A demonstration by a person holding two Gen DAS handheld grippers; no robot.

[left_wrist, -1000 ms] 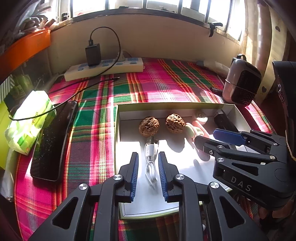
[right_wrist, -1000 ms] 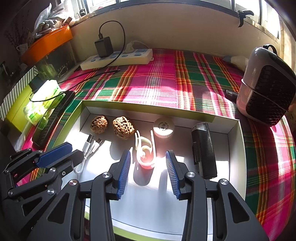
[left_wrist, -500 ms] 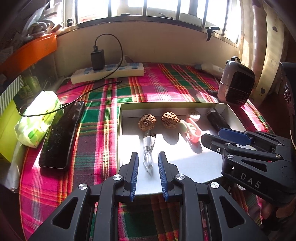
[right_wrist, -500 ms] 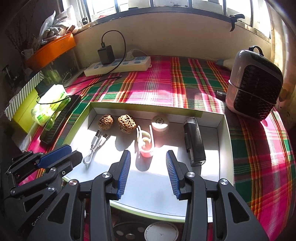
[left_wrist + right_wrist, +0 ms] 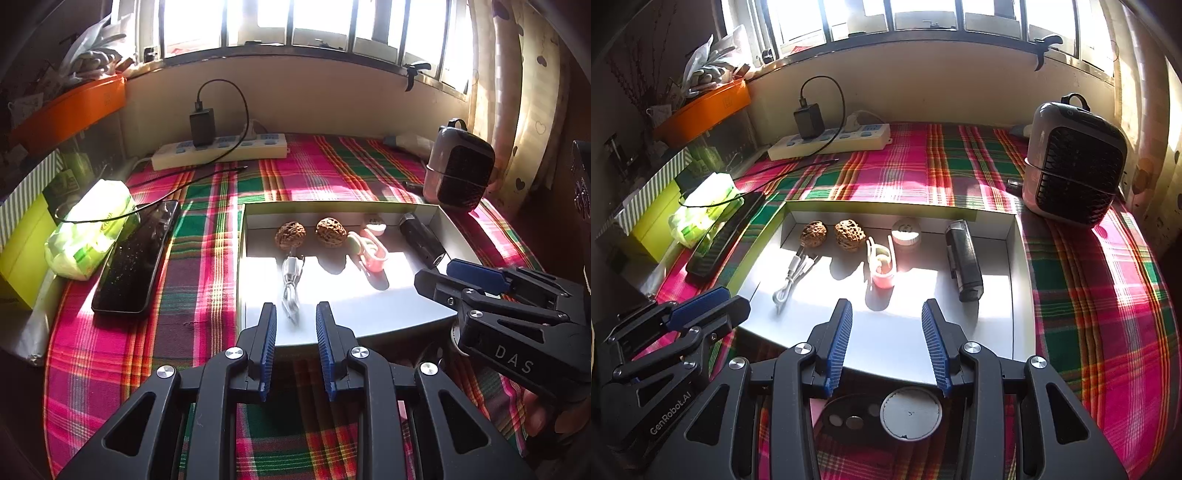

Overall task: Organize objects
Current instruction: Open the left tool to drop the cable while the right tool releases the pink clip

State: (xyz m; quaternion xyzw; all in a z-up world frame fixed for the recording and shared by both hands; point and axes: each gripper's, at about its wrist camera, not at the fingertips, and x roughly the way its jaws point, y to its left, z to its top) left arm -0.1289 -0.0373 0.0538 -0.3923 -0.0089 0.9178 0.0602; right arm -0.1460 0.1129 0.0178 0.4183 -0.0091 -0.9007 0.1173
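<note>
A white tray [image 5: 242,258] on the plaid cloth holds two walnuts [image 5: 290,235] [image 5: 330,230], a white cable [image 5: 290,284], a pink and green clip piece [image 5: 369,249], a round white cap [image 5: 375,223] and a black device [image 5: 421,240]. My left gripper [image 5: 295,314] hangs over the tray's near edge in line with the cable, open, its narrow gap empty. My right gripper [image 5: 886,314] hovers over the near edge of the tray [image 5: 997,325], short of the clip piece [image 5: 881,264], open and empty. Each gripper shows in the other's view, the right gripper [image 5: 476,277] and the left gripper [image 5: 705,310].
Left of the tray lie a black phone [image 5: 136,258] and a green tissue pack [image 5: 92,229]. A power strip [image 5: 221,151] with a charger sits at the back wall. A small heater [image 5: 1075,166] stands back right. A round black and white object [image 5: 908,411] lies below my right gripper.
Both grippers have drawn back from the tray's objects toward its near edge and risen a little. The round black and white object has come into the right wrist view. Nothing was gripped.
</note>
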